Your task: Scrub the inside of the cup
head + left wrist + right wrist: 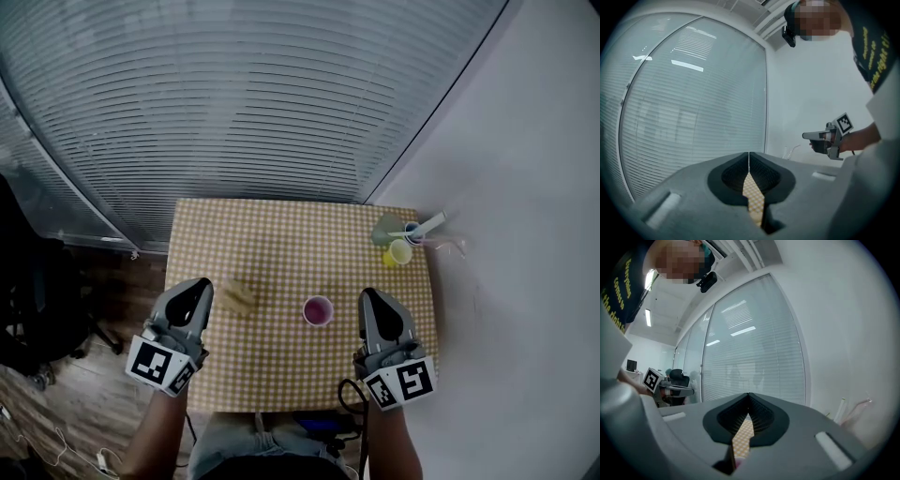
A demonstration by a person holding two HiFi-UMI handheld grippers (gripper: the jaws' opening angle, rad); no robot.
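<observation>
Purple cup [318, 310] on checked table [272, 248] between left gripper [199, 282] and right gripper [369, 293], jaws clenched, empty.

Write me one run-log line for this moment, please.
left gripper: shut, empty | right gripper: shut, empty | cup: upright on table, between grippers, untouched | scrubbing: not under way

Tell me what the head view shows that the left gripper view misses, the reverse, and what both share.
Head view only: the purple cup, a tan pad and a yellow cup at the table's far corner. Left gripper view only: the camera on the person's head. Both: the shut right tongs, the checked tablecloth and the window blinds.
</observation>
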